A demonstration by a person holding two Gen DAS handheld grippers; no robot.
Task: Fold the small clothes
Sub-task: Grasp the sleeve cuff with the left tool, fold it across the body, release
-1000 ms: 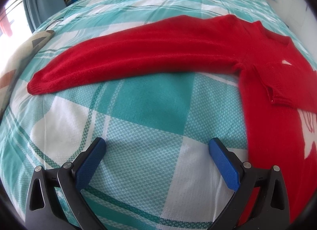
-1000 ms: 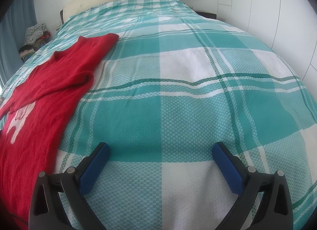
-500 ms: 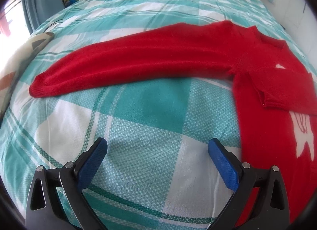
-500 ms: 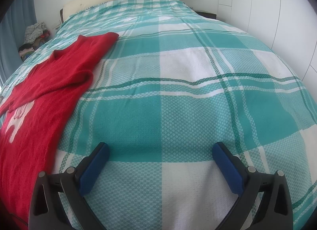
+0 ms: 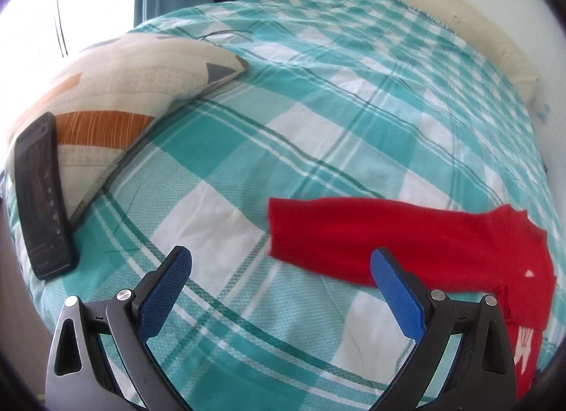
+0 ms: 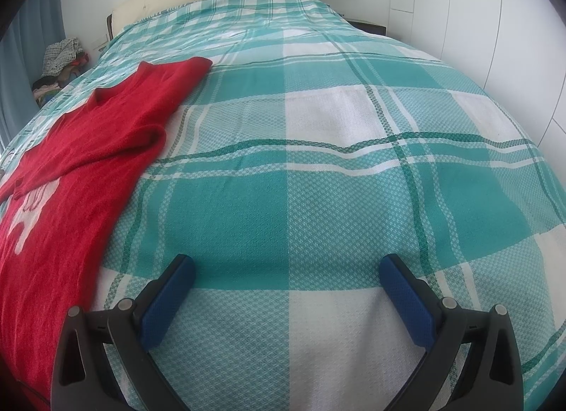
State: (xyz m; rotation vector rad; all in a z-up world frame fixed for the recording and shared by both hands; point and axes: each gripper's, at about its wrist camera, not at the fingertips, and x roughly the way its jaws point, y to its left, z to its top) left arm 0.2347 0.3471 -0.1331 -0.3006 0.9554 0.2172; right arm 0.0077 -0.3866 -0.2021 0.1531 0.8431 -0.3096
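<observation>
The left gripper (image 5: pixel 281 274) hovers over the checked bedspread (image 5: pixel 318 110) with jaws spread wide and empty, the red sweater (image 5: pixel 406 237) at lower right of its view. The right gripper (image 6: pixel 286 281), equally agape and empty, hangs low over bare bedspread, the sweater lying along the left of its frame.

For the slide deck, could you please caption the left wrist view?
Open left gripper above the teal plaid bedspread, red knit sweater's sleeve ahead, black phone against a patterned pillow.
</observation>
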